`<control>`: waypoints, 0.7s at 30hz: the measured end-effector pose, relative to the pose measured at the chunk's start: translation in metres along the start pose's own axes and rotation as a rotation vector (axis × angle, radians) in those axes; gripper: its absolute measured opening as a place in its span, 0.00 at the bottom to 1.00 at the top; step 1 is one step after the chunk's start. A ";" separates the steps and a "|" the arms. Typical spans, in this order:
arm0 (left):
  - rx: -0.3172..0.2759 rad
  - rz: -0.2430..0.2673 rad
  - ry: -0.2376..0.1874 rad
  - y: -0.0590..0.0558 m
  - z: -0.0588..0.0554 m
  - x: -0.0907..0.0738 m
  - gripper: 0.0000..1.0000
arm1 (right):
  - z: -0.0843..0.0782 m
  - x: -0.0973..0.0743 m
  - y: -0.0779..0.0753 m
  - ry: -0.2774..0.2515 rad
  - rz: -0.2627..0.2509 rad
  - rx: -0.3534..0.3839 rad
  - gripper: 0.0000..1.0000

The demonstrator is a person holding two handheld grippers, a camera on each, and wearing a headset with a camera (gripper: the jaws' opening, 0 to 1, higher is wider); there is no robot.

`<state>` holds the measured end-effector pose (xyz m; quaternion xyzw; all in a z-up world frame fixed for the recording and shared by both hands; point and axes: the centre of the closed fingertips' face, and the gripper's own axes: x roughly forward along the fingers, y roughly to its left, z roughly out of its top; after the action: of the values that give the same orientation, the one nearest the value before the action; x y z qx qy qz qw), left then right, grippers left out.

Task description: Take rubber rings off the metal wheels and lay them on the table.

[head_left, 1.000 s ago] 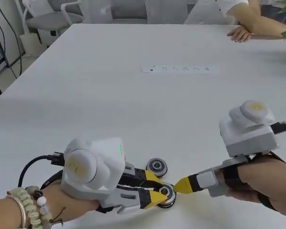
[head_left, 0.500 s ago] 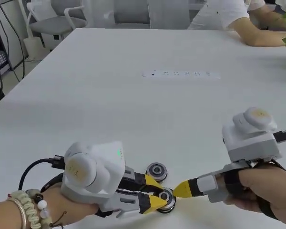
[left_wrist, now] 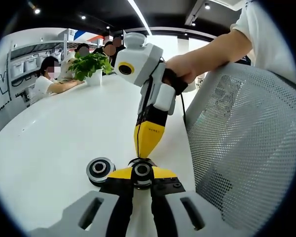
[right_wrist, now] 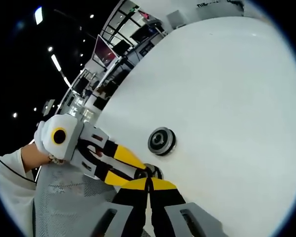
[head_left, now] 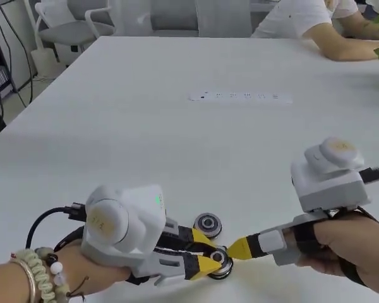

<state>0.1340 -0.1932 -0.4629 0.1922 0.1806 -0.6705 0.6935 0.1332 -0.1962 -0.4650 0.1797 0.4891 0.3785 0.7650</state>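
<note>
Your left gripper [head_left: 213, 251] is clenched on 1 metal wheel [head_left: 220, 259] at the near edge of the white table [head_left: 177, 145]. In the left gripper view its 2 yellow-tipped jaws sit either side of that wheel [left_wrist: 141, 169], touching it, and the wheel rests on the table surface.

Your right gripper [head_left: 235, 248] comes in from the right with its jaws drawn together into 1 yellow point. That point meets the held wheel at its rim, on the side facing away from your left gripper. In the right gripper view the 2 jaw tips [right_wrist: 149, 183] lie against each other just below the wheel [right_wrist: 151, 172]. You cannot tell from here whether any rubber is pinched between them.

The 2nd wheel [head_left: 208, 223] lies flat on the table just beside the held one, a little farther from you, touched by neither gripper. Its dark outer ring [left_wrist: 90, 172] is on it, around a bright metal hub.

Farther along the table a white power strip [head_left: 240, 96] lies well apart from the wheels. Another person's arm [head_left: 341, 47] rests on the far right corner. A potted plant [left_wrist: 91, 64] stands on the table beyond your right gripper [left_wrist: 148, 140].
</note>
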 end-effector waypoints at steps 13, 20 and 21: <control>0.000 -0.001 -0.002 0.000 0.000 -0.001 0.07 | 0.003 0.000 -0.003 0.003 0.009 -0.027 0.00; 0.002 -0.001 -0.001 0.001 0.000 -0.001 0.07 | 0.004 0.000 -0.001 -0.001 0.021 -0.024 0.00; 0.002 -0.001 0.000 0.001 0.000 -0.001 0.07 | 0.004 0.000 -0.001 -0.003 0.024 -0.020 0.00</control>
<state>0.1348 -0.1926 -0.4624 0.1929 0.1798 -0.6710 0.6930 0.1373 -0.1965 -0.4637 0.1787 0.4821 0.3923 0.7627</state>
